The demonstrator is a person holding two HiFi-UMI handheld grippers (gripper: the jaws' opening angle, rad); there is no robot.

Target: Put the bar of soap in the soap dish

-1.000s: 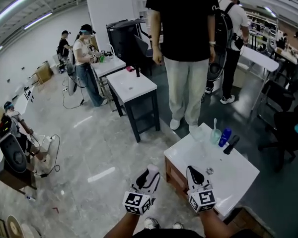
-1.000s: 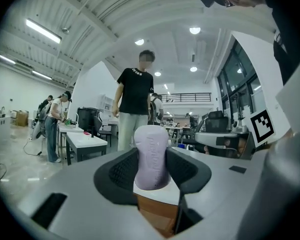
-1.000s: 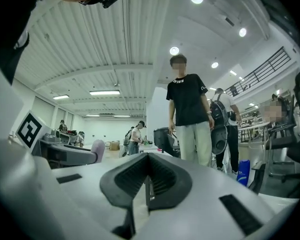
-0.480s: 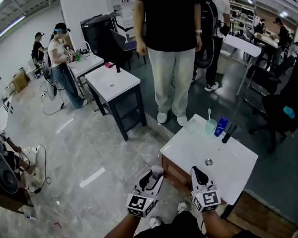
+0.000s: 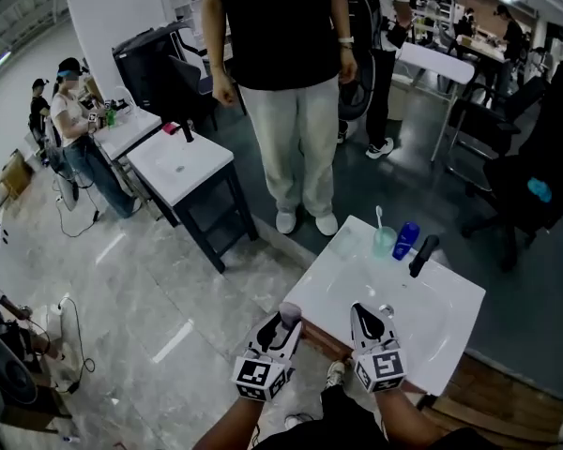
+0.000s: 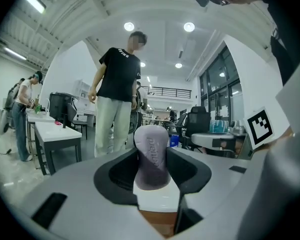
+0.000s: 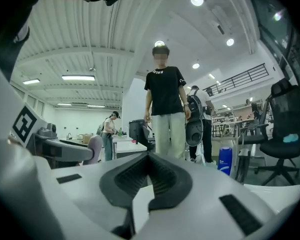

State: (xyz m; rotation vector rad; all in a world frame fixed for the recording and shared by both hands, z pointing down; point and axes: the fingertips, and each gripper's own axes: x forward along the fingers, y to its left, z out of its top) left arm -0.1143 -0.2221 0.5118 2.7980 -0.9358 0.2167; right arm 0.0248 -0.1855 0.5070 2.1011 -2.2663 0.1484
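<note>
Two tongs hung by the sink (image 5: pixel 436 331). Left tongs (image 6: pixel 152 160) pinched the soap (image 6: pixel 151 146) by its flat sides; right tongs (image 7: pixel 149 160) were closed, empty. Soap looked hard, light, slippery: best squeezed mid-bar.

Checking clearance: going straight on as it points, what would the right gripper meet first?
The right gripper would likely pass over the white sink and meet the standing person's legs; depth unclear.
</note>
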